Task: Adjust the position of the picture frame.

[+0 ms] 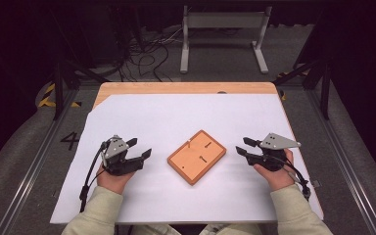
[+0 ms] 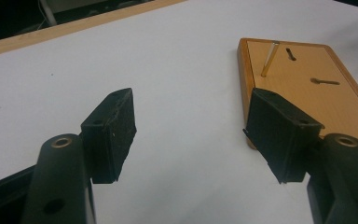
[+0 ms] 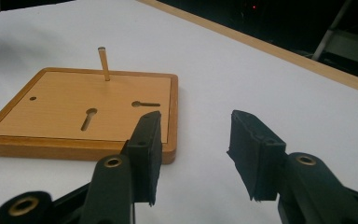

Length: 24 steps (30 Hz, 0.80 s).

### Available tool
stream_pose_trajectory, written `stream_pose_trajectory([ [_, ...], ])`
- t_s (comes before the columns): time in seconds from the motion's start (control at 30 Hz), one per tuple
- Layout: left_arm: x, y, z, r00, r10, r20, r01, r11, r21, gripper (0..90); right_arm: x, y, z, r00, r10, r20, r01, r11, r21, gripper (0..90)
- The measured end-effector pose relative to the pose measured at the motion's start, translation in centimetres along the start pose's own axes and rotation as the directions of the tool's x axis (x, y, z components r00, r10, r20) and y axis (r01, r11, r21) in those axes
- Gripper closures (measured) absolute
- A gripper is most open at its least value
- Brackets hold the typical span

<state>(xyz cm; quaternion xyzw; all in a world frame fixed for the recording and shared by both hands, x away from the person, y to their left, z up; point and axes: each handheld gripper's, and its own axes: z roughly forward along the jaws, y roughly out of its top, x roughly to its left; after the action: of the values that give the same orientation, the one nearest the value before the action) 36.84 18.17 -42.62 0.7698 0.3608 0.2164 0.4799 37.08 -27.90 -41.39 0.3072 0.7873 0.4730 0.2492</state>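
Observation:
A small wooden board (image 1: 197,156) lies turned diagonally in the middle of the white sheet. It carries one thin upright peg (image 1: 188,143) and two keyhole slots. My left gripper (image 1: 139,148) rests to the board's left, open, nothing between its jaws. My right gripper (image 1: 243,146) rests to the board's right, also open and empty. In the left gripper view the board (image 2: 307,88) lies just beyond the right-hand jaw, the peg (image 2: 269,58) standing near its far corner. Through the right gripper view the board (image 3: 81,112) sits ahead of the left-hand jaw, peg (image 3: 104,64) upright at its back edge.
A white sheet (image 1: 166,122) covers most of the wooden table (image 1: 186,88), whose bare edge shows at the back. Beyond the table a white metal stand (image 1: 223,34) and loose cables (image 1: 147,54) sit on the dark floor. Rails run along both sides.

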Motion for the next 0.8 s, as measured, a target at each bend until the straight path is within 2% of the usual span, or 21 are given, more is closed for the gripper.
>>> stream_pose_trajectory([
  [0.1,0.1,0.1,0.0,1.0,-0.004,0.007,0.004,1.0,0.005,34.1,0.1,0.2,-0.2,0.9998,-0.017,-0.004,0.017,0.9998,-0.009,57.3],
  [0.33,0.0,0.4,0.2,0.9996,0.003,0.03,-0.004,0.9998,0.02,38.0,-0.2,0.1,-0.4,0.9999,0.01,-0.003,-0.01,0.9999,-0.011,56.9],
  [0.4,-0.1,0.5,0.3,0.9991,0.0,0.042,-0.001,0.9995,0.033,40.4,-0.4,0.0,-0.5,0.9998,0.021,-0.003,-0.021,0.9997,-0.014,57.5],
  [0.47,-0.1,0.5,0.3,0.9987,-0.004,0.051,0.002,0.9991,0.042,47.1,-0.4,0.0,-0.7,0.9997,0.025,-0.005,-0.025,0.9996,-0.01,59.1],
  [0.5,-0.1,0.5,0.4,0.9984,-0.002,0.057,-0.001,0.9989,0.046,47.1,-0.4,0.0,-0.7,0.9997,0.025,-0.005,-0.025,0.9996,-0.01,59.1],
  [0.53,-0.1,0.7,0.5,0.9973,-0.004,0.073,0.0,0.9986,0.053,56.8,-0.5,0.0,-0.8,0.9996,0.028,-0.005,-0.028,0.9996,-0.011,59.6],
  [0.57,-0.1,0.7,0.5,0.9973,-0.004,0.073,0.0,0.9986,0.053,60.5,-0.5,0.0,-0.9,0.9995,0.03,-0.009,-0.03,0.9995,-0.011,59.7],
  [0.6,-0.2,0.8,0.6,0.9971,-0.001,0.077,-0.003,0.9981,0.062,60.5,-0.5,0.0,-0.9,0.9995,0.03,-0.009,-0.03,0.9995,-0.011,59.7],
  [0.63,-0.2,0.9,0.6,0.9964,0.008,0.085,-0.014,0.9978,0.066,74.1,-0.6,-0.1,-1.0,0.9993,0.035,-0.008,-0.035,0.9994,-0.004,60.3],
  [0.7,-0.5,1.1,0.9,0.995,0.037,0.093,-0.044,0.9957,0.082,85.5,-0.7,-0.2,-1.1,0.9987,0.049,-0.011,-0.049,0.9988,0.0,61.0],
  [0.73,-0.6,1.1,1.0,0.9946,0.036,0.097,-0.044,0.9953,0.086,89.4,-0.7,-0.3,-1.2,0.9986,0.052,-0.012,-0.052,0.9986,0.0,61.7],
  [0.8,-0.7,1.2,1.2,0.994,0.025,0.107,-0.036,0.9949,0.094,89.5,-0.8,-0.3,-1.3,0.9984,0.056,-0.012,-0.056,0.9984,0.001,62.4],
])
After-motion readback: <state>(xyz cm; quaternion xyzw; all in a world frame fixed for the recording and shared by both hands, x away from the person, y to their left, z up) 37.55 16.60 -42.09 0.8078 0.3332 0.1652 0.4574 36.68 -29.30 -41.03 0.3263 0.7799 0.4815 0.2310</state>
